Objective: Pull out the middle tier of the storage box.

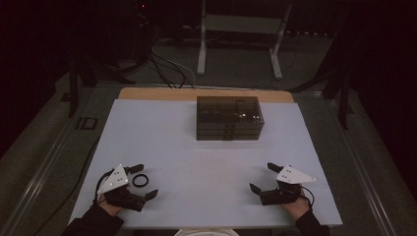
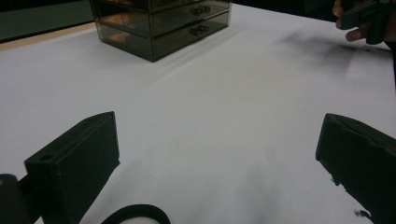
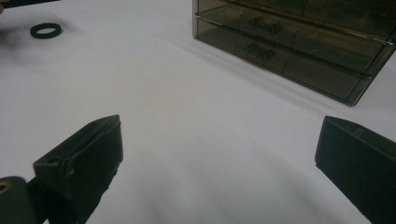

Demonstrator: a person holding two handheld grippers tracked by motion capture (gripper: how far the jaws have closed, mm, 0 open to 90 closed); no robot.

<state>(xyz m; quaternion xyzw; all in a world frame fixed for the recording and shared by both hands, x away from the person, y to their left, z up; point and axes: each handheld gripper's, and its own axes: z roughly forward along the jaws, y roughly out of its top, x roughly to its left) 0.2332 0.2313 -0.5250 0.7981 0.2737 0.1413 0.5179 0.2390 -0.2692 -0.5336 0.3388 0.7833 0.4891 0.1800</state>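
A small black ring lies flat on the white tabletop at the front left. My left gripper rests open around it, one jaw beyond the ring and one nearer me. In the left gripper view the ring shows at the bottom edge between the wide jaws. My right gripper sits open at the front right with nothing between its jaws. A smoky clear drawer box stands at the back centre, its drawers shut. In the right gripper view the ring lies far off at the upper left.
The drawer box has stacked drawers with small dark handles. A wooden strip edges the table's far side. Beyond it are cables and a white frame on a dark floor.
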